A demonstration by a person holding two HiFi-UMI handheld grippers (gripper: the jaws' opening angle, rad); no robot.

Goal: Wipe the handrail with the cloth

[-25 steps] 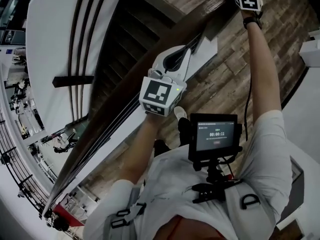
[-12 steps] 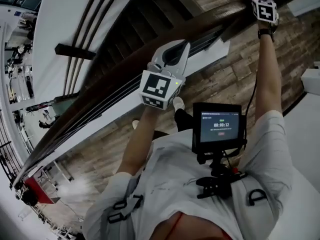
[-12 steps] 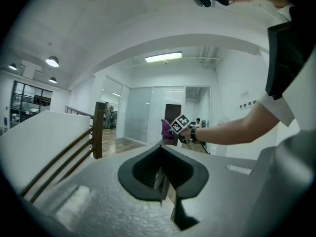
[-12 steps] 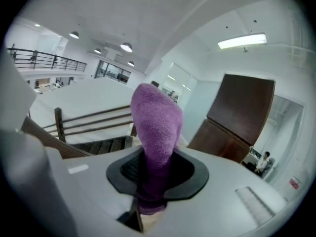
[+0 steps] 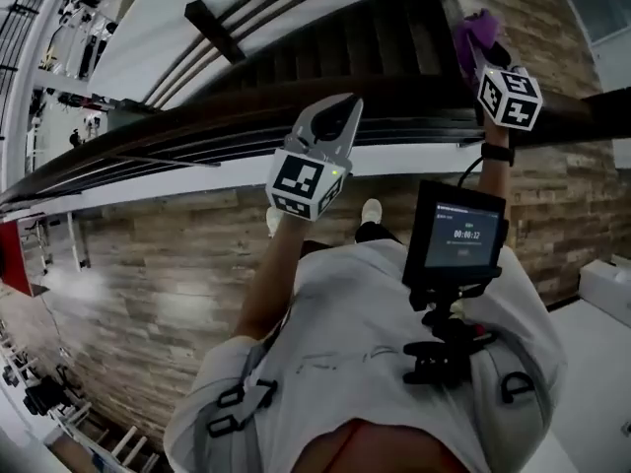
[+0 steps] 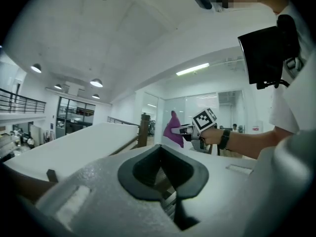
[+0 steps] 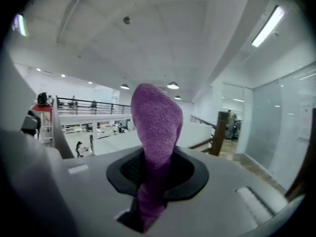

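Jaws pressed together and empty, my left tongs (image 5: 340, 106) sit nearest, held level on my side of the handrail (image 5: 197, 126). I judge them spare, kept clear because one hand can do the wiping. Further out, at arm's length, my right tongs (image 5: 485, 57) pinch the purple cloth (image 5: 473, 30) by its lower end, so a loose wad stands free to rub the wood. From above, the cloth lies over the far edge of the handrail, but I cannot tell whether it touches. Beyond the rail the stairs (image 5: 394, 28) drop away.

The right gripper view shows the pinch plainly, cloth filling the gap between closed jaws, yet it shows no rail. The left gripper view gives the side look: my right hand (image 6: 212, 135) out ahead, cloth standing upright off the jaw tips, a wooden post (image 6: 143, 130) behind. Only the head view shows the rail's run with both tongs beside it.
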